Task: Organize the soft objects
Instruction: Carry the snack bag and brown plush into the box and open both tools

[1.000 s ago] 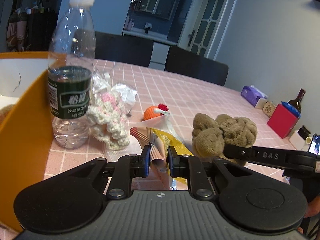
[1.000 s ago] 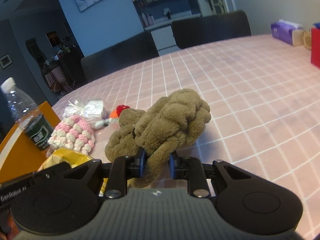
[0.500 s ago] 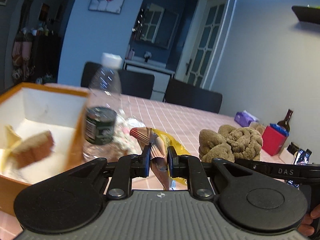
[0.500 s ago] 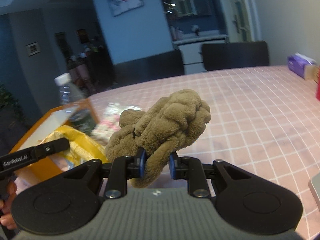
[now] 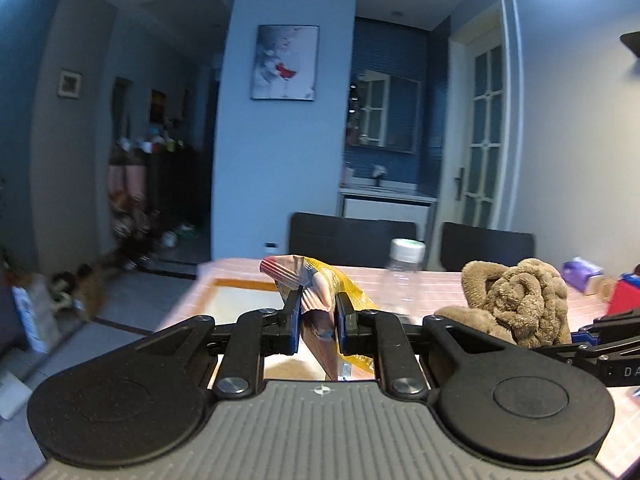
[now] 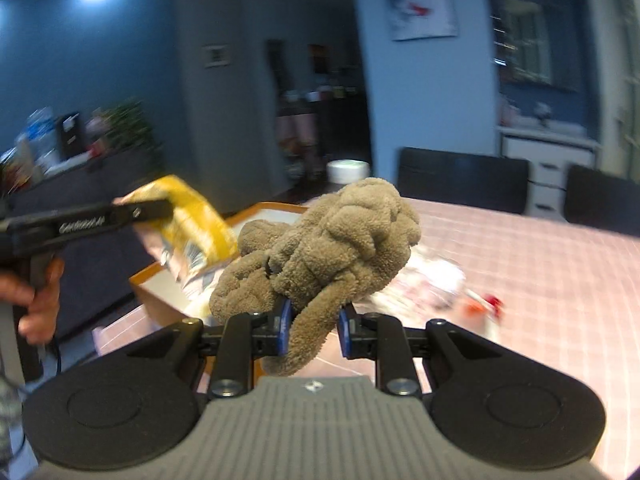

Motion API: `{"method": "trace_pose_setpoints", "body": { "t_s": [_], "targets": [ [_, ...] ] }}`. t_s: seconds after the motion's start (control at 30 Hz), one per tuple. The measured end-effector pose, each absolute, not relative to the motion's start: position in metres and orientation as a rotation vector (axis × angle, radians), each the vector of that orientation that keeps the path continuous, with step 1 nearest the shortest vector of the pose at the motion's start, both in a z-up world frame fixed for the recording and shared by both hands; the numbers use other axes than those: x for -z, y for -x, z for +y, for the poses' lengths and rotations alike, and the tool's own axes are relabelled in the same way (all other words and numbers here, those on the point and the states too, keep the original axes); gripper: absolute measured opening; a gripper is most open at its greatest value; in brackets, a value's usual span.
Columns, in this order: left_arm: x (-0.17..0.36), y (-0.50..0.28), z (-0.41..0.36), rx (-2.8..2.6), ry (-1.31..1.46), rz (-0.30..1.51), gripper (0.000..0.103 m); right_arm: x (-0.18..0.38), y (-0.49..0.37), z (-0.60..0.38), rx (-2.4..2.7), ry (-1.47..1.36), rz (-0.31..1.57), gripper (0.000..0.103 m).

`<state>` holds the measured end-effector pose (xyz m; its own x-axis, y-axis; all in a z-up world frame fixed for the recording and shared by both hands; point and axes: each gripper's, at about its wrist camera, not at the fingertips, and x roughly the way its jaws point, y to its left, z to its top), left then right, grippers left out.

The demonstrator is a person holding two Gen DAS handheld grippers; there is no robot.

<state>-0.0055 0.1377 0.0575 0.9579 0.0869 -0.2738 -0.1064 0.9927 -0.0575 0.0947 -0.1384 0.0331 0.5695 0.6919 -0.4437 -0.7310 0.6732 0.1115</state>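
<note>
My left gripper (image 5: 318,322) is shut on a yellow snack packet (image 5: 316,284) and holds it in the air over the orange box (image 5: 240,285). The packet also shows in the right wrist view (image 6: 192,224), hanging above the box (image 6: 276,210). My right gripper (image 6: 313,330) is shut on a brown plush toy (image 6: 332,248) and holds it lifted above the pink checked table (image 6: 540,280), just right of the box. The plush also shows in the left wrist view (image 5: 520,300).
A clear water bottle (image 5: 402,272) stands by the box's right side. A bagged pink-white crochet toy (image 6: 432,280) and a small orange-red toy (image 6: 480,306) lie on the table. Dark chairs (image 5: 352,240) stand behind. A purple tissue box (image 5: 582,274) and red box (image 5: 624,296) are far right.
Both grippers have risen and swung left towards the orange box, carrying the packet and the plush. The table objects have dropped lower and to the right in both views.
</note>
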Motion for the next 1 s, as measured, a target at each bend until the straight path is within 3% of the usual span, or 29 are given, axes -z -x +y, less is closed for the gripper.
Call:
{"method": "trace_pose_setpoints", "body": {
  "t_s": [0.5,1.0],
  "targets": [
    [-0.023,-0.036,0.187,-0.151,-0.104,0.493,0.019,-0.021,-0.148,0.021,-1.002,0.461,0.638,0.022],
    [0.014,-0.057,0.189,0.002,-0.256,0.638,0.019,0.011,-0.198,0.098,-1.115,0.561,0.828,0.023]
  ]
}}
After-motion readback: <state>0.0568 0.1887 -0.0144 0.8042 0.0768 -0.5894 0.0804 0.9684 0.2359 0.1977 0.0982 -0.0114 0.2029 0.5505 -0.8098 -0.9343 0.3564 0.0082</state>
